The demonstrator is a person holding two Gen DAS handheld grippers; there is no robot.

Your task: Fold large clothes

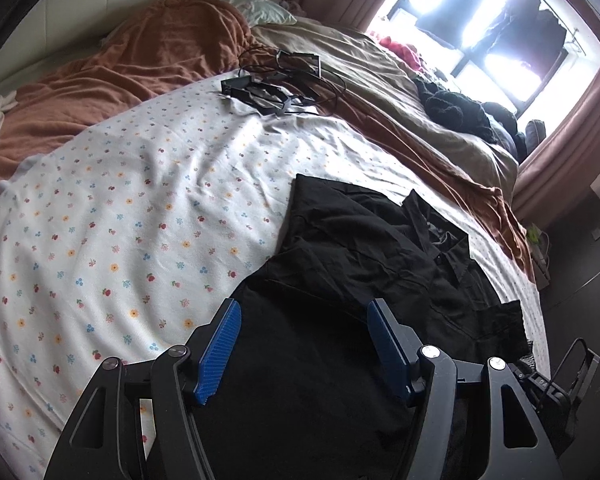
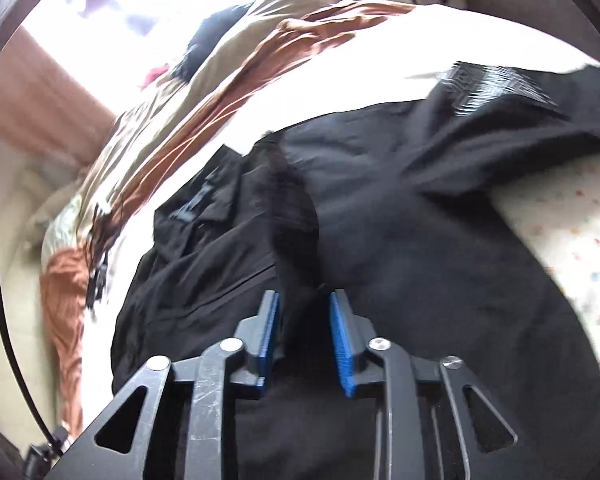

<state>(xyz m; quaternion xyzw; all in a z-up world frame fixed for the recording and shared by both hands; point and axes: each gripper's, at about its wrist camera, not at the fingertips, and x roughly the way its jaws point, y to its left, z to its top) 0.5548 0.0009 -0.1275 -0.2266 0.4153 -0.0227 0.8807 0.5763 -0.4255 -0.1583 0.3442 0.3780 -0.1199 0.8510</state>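
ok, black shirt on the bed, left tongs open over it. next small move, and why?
Probably lower the left tongs onto the black shirt and close: they sit open with nothing held, while the right tongs already have a fold of cloth between them.

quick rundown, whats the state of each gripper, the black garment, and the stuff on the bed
left gripper: open, over the garment, holding nothing
right gripper: partly closed around a ridge of black cloth
black garment: rumpled, partly folded on the floral sheet
orange blanket: bunched
cables: tangled
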